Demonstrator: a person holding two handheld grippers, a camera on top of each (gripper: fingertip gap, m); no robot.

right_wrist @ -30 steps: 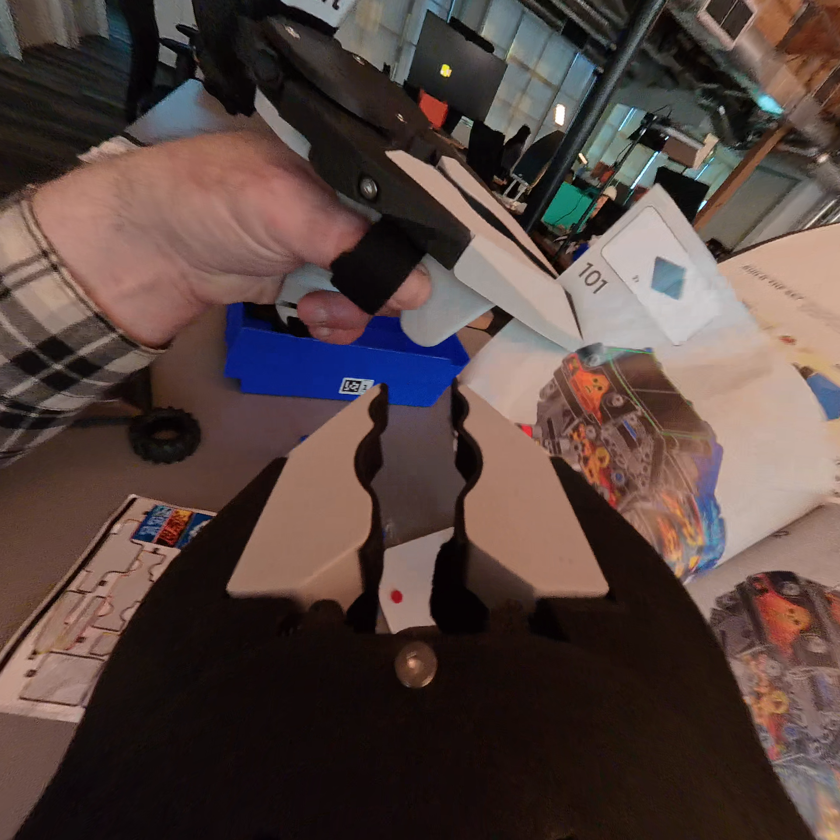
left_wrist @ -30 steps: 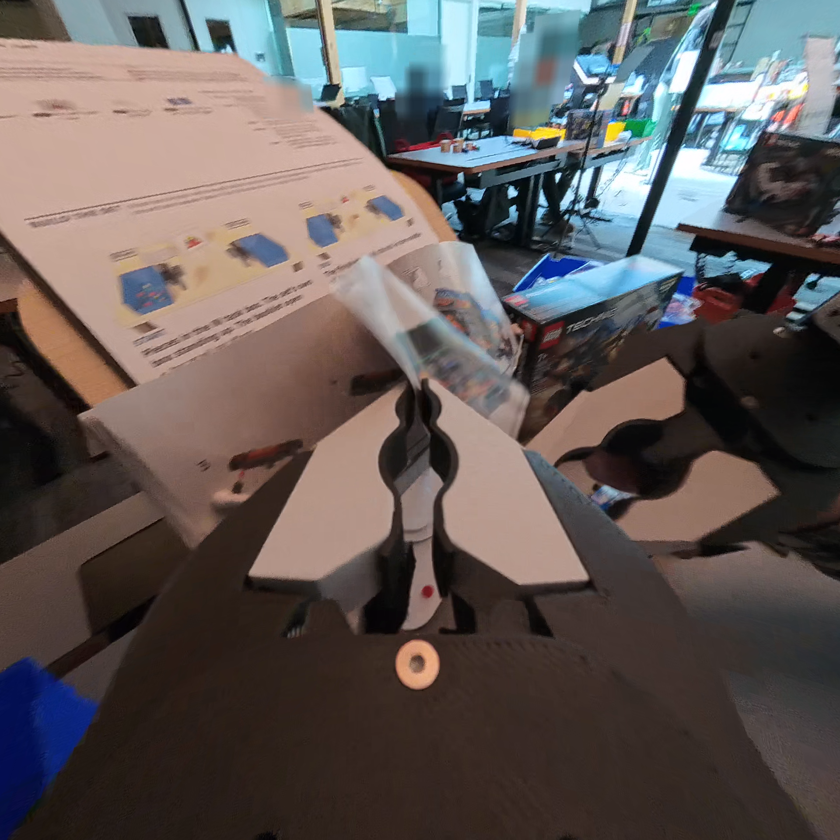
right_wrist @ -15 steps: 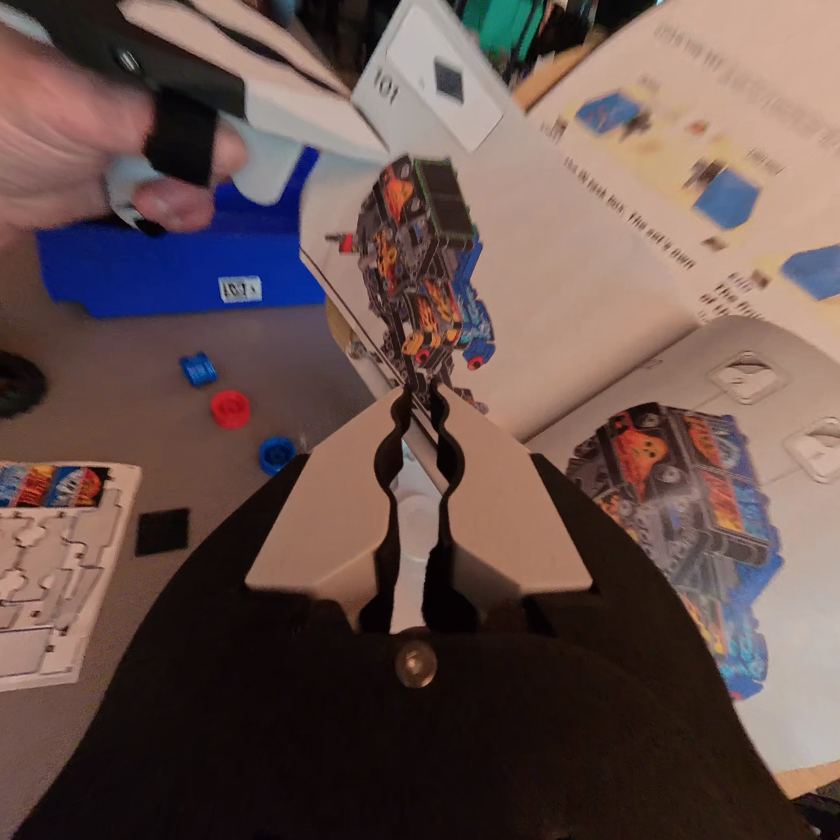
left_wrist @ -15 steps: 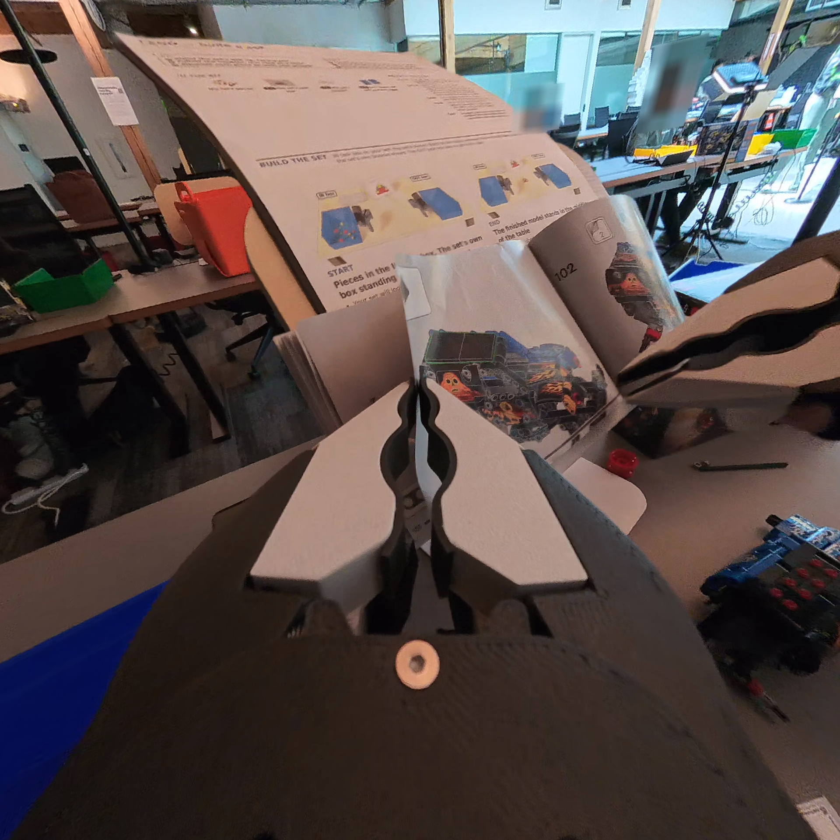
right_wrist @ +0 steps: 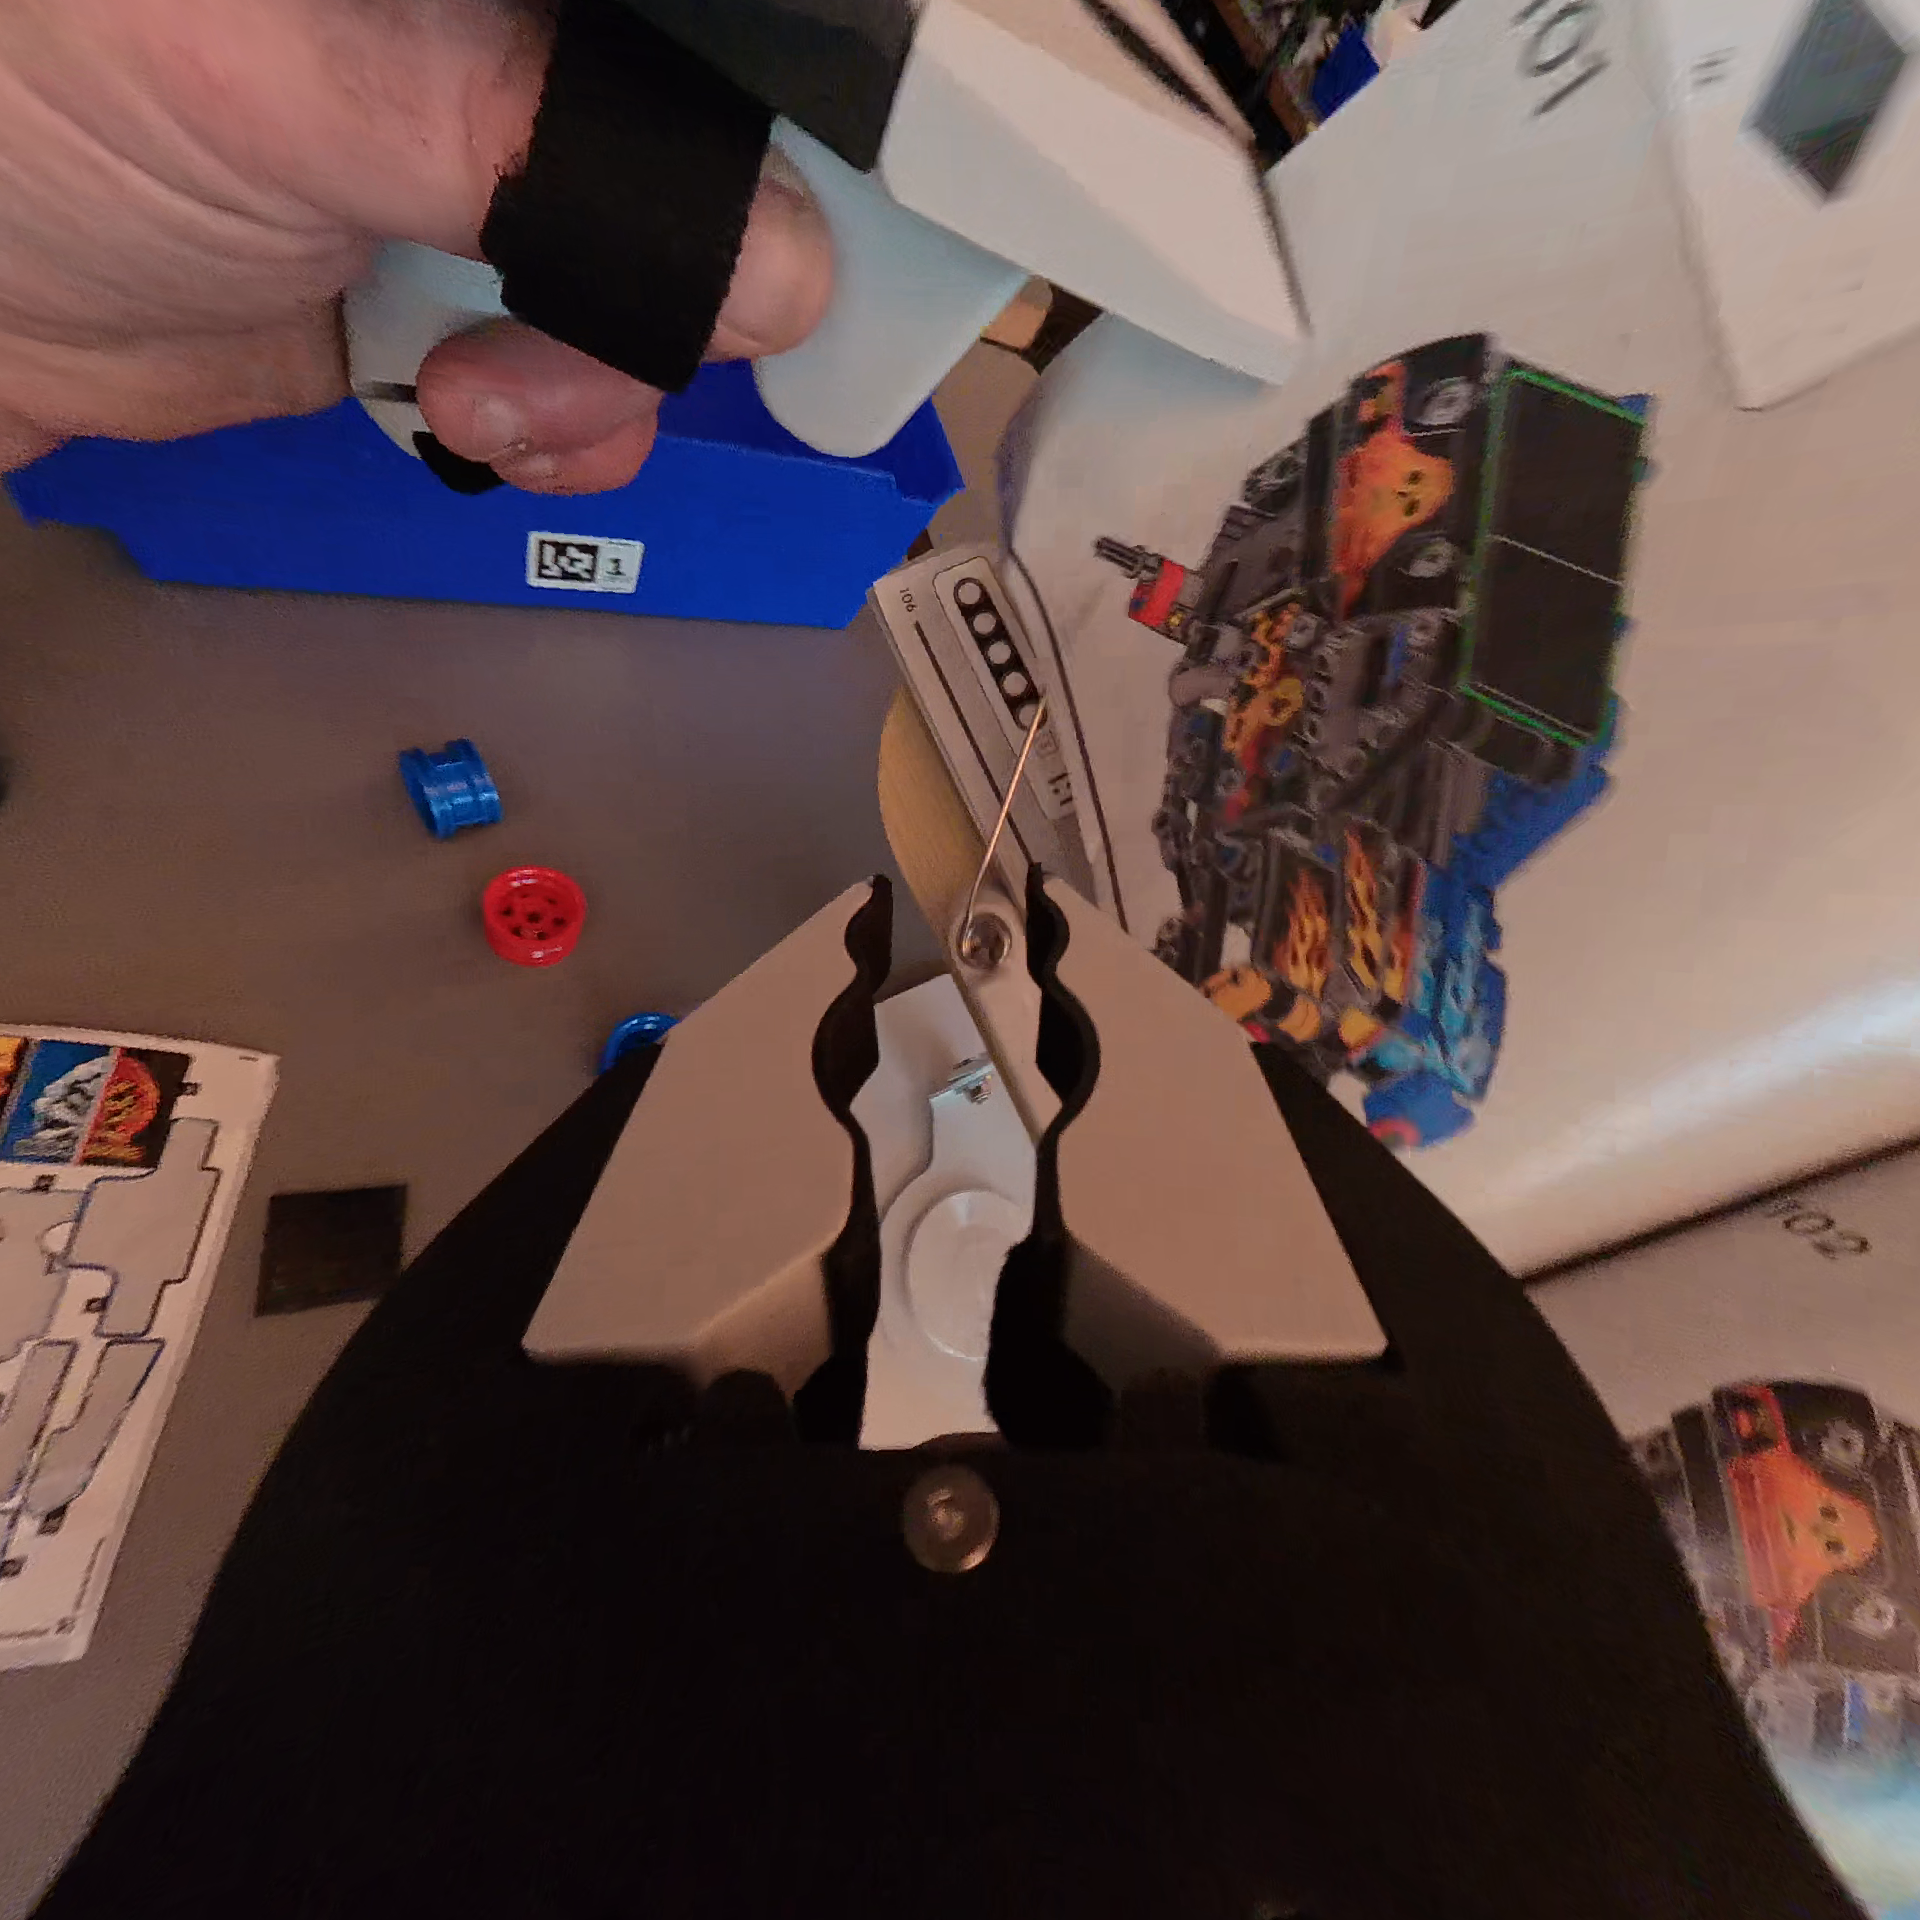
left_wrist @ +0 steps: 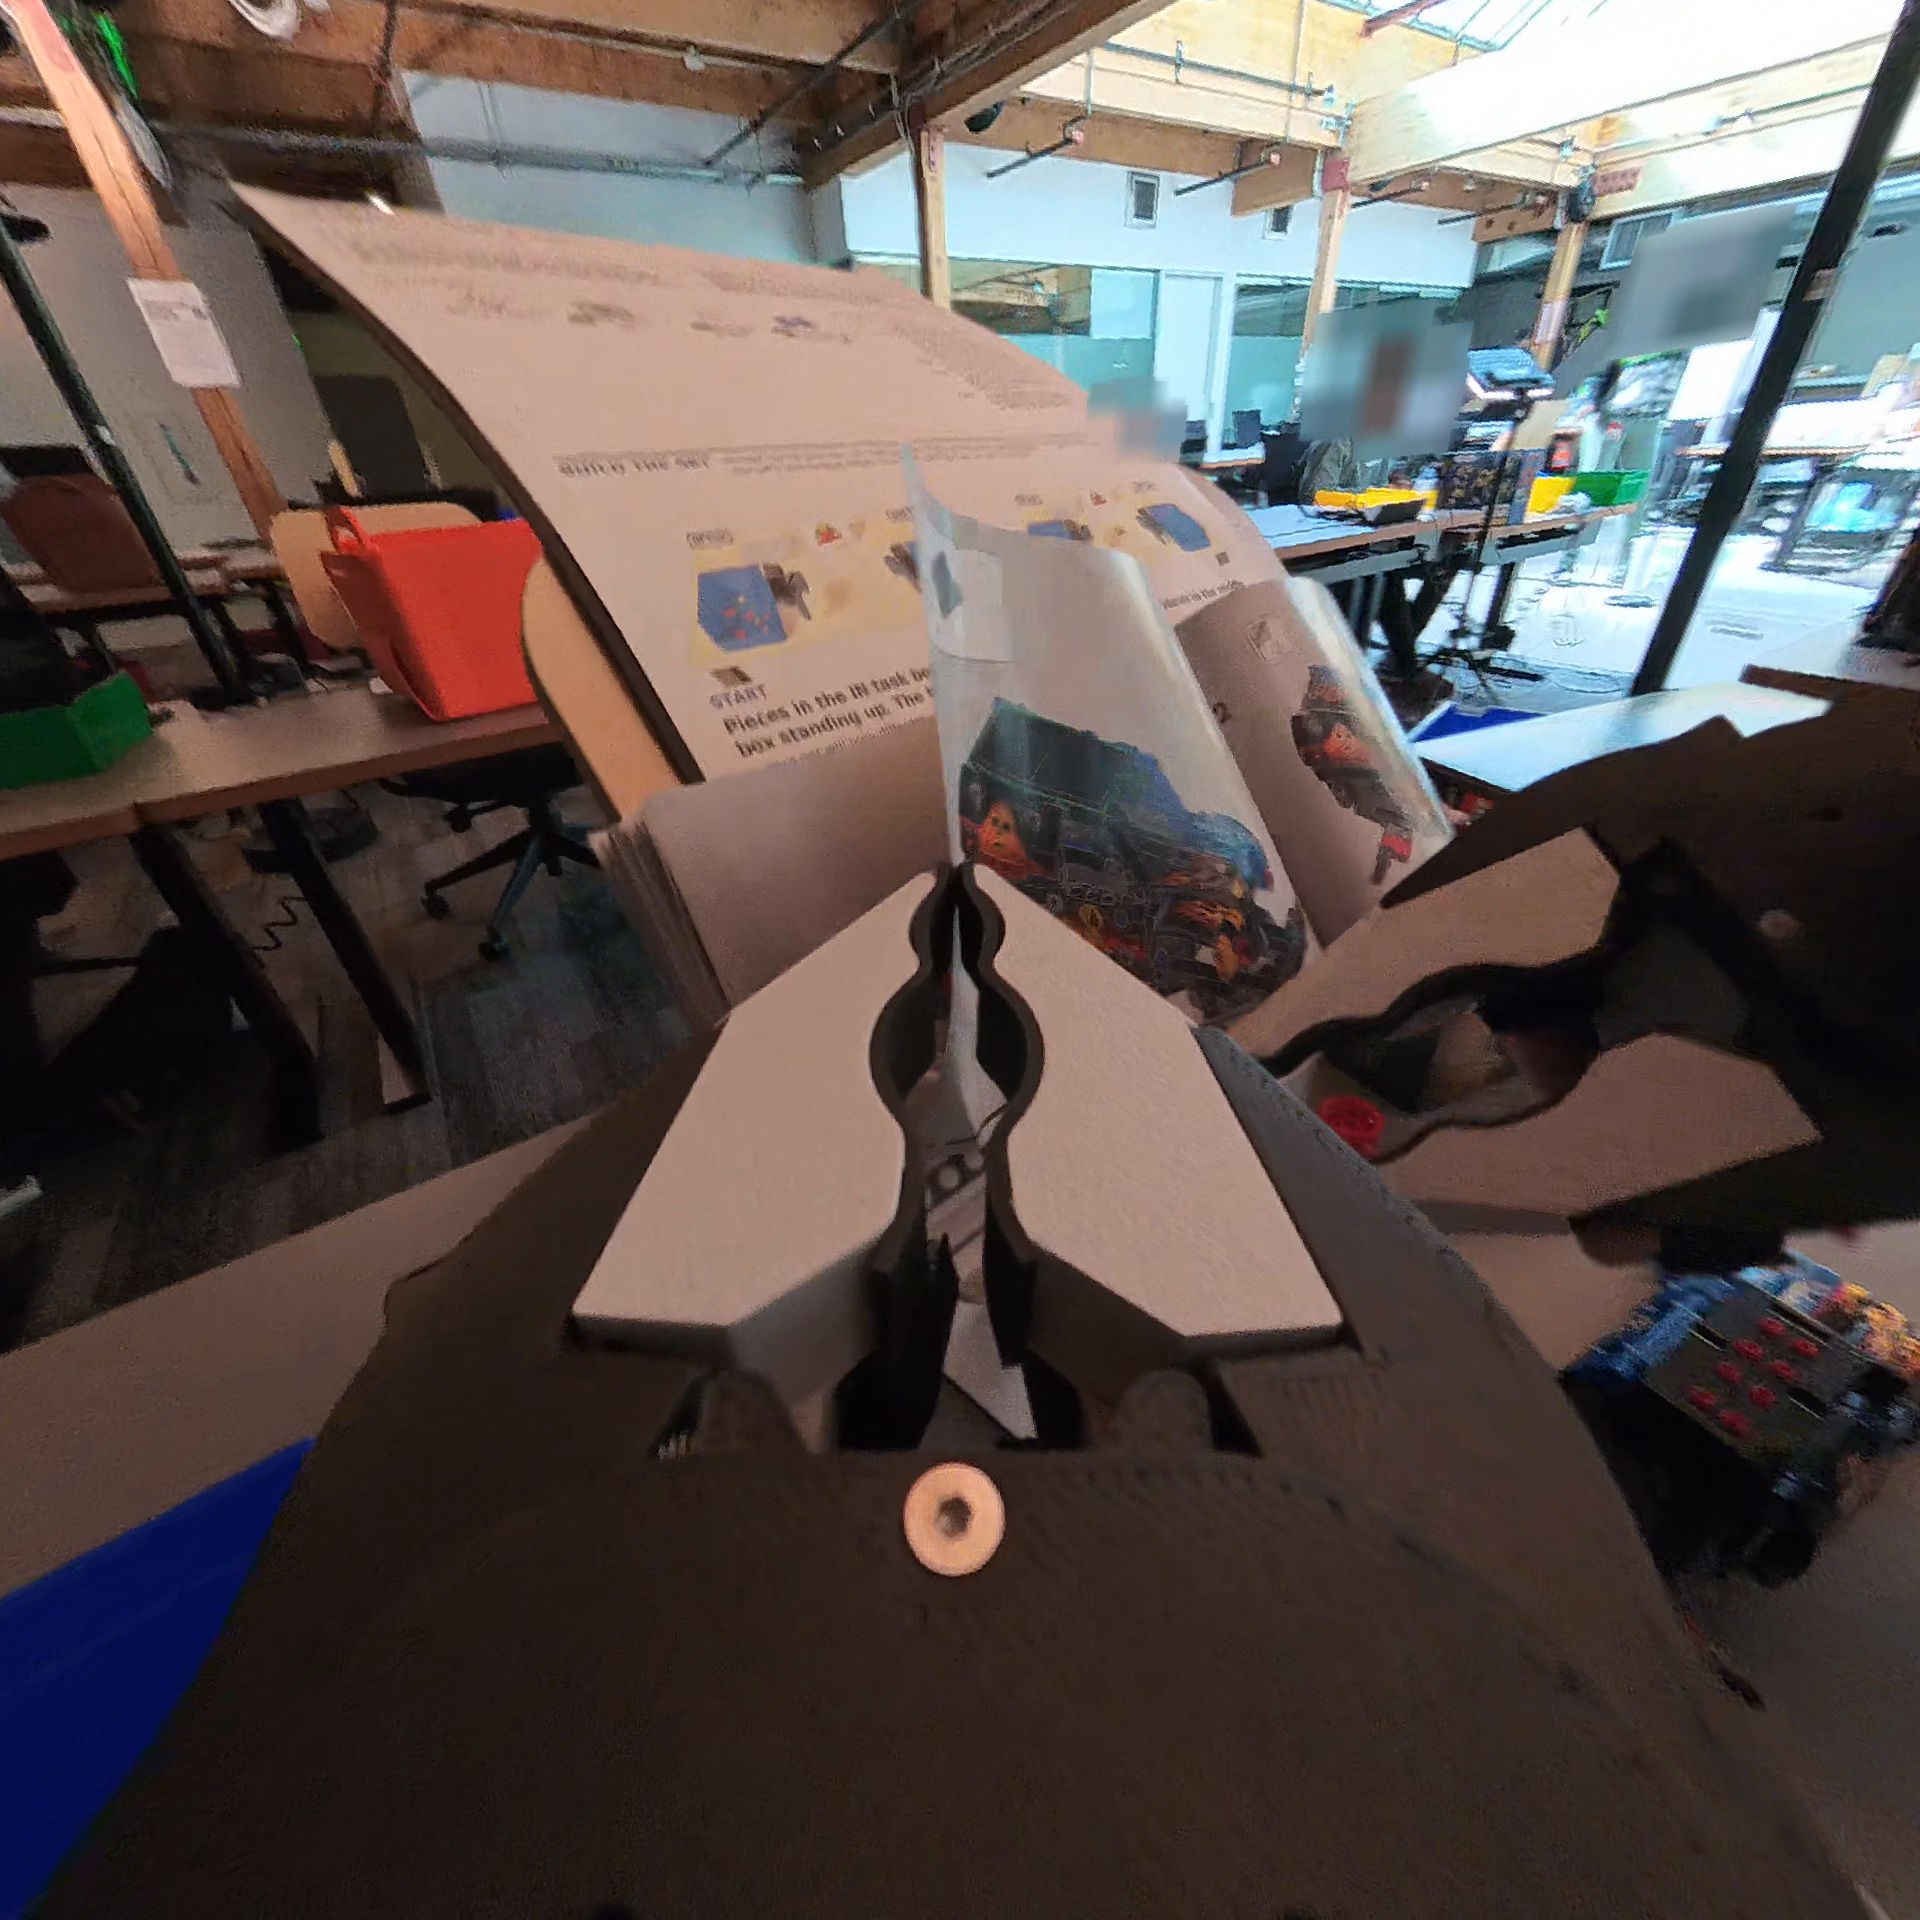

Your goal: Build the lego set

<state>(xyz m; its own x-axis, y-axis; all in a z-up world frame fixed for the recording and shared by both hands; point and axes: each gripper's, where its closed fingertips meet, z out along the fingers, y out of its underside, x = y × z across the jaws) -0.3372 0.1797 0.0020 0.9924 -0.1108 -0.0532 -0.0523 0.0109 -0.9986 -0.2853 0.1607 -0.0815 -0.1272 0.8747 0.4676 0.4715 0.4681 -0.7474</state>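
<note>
Grey counter [right_wrist: 260, 665] strewn with wheels; instruction booklet [left_wrist: 1101, 862] standing at twelve o'clock.
Left gripper [left_wrist: 958, 883] jaws pinch one upright page [left_wrist: 1049, 665]; right gripper [right_wrist: 956, 894], jaws slightly parted and empty, sits nearer the booklet's stapled spine, page edge running vertically.

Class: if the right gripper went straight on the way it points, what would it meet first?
Probably the booklet page with its wire clip: they lie right ahead of the right gripper, which stands open. Depth is unclear.
</note>
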